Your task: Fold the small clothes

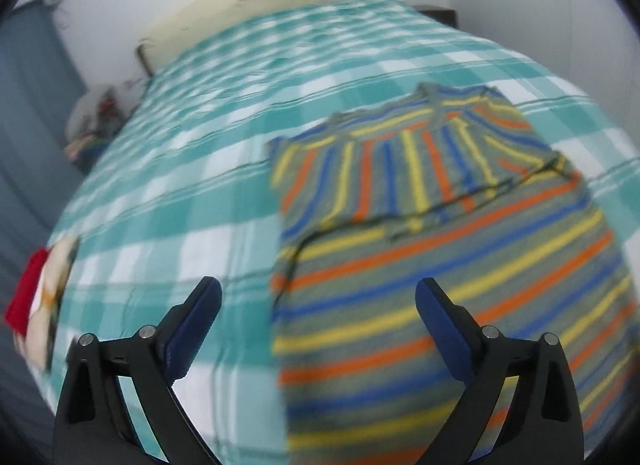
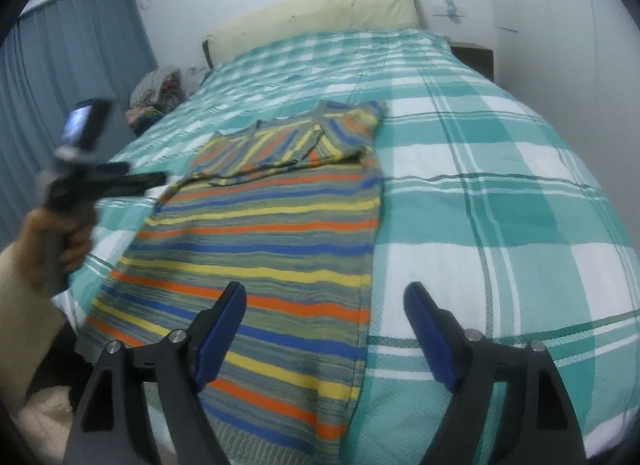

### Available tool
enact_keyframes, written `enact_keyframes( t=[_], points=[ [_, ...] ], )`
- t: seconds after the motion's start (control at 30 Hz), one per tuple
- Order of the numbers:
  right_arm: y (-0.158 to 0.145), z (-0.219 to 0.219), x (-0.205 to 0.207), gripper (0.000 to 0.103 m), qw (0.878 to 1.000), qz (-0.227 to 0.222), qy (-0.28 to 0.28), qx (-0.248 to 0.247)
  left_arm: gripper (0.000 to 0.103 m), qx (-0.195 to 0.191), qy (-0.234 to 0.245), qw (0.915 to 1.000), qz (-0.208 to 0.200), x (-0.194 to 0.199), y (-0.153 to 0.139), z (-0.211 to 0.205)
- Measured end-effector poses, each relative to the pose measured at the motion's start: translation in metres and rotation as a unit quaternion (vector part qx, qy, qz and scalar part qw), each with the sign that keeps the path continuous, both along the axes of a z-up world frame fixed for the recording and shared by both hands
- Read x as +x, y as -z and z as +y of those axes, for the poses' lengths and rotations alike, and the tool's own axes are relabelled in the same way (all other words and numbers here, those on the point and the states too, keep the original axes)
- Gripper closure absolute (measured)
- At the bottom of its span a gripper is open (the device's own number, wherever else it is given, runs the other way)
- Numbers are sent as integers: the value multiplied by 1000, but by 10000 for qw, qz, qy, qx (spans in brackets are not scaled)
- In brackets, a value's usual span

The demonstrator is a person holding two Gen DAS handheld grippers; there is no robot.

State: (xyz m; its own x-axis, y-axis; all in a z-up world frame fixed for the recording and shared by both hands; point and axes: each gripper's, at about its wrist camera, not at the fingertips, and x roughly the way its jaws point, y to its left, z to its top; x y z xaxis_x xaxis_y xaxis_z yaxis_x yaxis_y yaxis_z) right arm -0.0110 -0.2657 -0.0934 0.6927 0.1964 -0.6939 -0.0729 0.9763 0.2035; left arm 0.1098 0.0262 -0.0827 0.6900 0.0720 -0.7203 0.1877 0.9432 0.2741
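Observation:
A striped knit sweater (image 1: 440, 265), grey-green with orange, yellow and blue bands, lies flat on the bed with both sleeves folded across its chest. It also shows in the right wrist view (image 2: 256, 245). My left gripper (image 1: 318, 293) is open and empty, above the sweater's left edge near the hem. My right gripper (image 2: 324, 297) is open and empty, above the sweater's right edge near the hem. The left gripper also shows in the right wrist view (image 2: 158, 178), held in a hand beside the sweater's left side.
The bed (image 2: 500, 185) has a teal and white checked cover and a cream headboard (image 2: 320, 9). A red and cream folded item (image 1: 40, 297) lies at the bed's left edge. Blue curtains (image 2: 60, 65) and a pile of things (image 2: 156, 93) stand to the left.

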Motion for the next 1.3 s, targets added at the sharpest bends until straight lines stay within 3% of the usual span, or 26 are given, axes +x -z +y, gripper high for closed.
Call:
enact_keyframes(
  t=[0.2, 0.6, 1.3],
  points=[
    [2, 6, 3, 16, 9985, 48, 286, -462, 4, -221, -469, 9986, -109, -34, -3, 22],
    [7, 15, 1, 16, 9935, 53, 456, -1046, 3, -256, -647, 9970, -337, -69, -9, 24],
    [4, 15, -7, 16, 9890, -32, 639, -1333, 3, -292, -732, 9958, -463, -84, -15, 22]
  ],
)
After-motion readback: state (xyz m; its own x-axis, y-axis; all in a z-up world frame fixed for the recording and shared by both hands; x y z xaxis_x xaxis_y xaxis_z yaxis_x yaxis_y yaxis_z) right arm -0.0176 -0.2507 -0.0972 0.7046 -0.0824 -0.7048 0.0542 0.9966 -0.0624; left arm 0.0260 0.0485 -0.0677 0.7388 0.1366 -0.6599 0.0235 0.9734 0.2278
